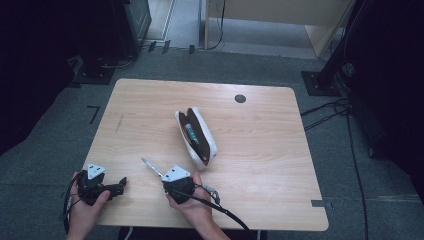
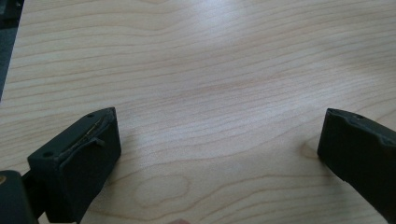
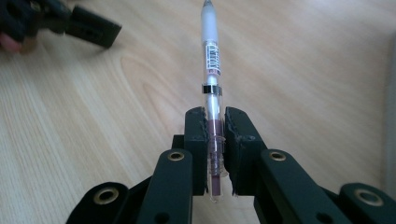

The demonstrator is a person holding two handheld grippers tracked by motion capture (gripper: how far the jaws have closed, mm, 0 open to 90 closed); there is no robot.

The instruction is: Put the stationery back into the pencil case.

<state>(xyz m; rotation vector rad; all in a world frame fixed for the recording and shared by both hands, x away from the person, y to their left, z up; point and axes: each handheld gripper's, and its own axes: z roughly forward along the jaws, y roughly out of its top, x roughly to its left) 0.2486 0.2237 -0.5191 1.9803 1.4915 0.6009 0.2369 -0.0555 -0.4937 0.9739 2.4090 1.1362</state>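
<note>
Right gripper [image 3: 215, 123]: jaws clamped on a pen [image 3: 211, 84], the pads pressing both sides of its clear lower barrel, where a dark red ink tube shows through. In the right gripper view the pen runs straight up the middle of the frame, past a metal band and a barcode label, its frosted grey upper part reaching the top edge. In the high view this gripper [image 1: 159, 173] sits in the lower centre of the frame, held in the person's right hand [image 1: 192, 202], with the pen [image 1: 151, 167] pointing toward the upper left above the tabletop; its cable trails off to the lower right.

Left gripper [image 2: 219, 140]: jaws wide apart, one at the lower left and one at the lower right of the left gripper view, bare wood between them. In the high view it [image 1: 121, 184] lies at the lower left, held in the left hand [image 1: 87, 207], jaws pointing right toward the other gripper, near it but apart.

Pencil case [image 1: 197, 136]: white, open, dark lining, just right of the frame's centre, above and right of the right gripper. A green-tinted item lies inside; what it is cannot be told.

Table [image 1: 260, 150]: pale wood grain, with a round dark grommet [image 1: 240, 98] near the upper right edge.

Surroundings: grey floor, cables at right.
</note>
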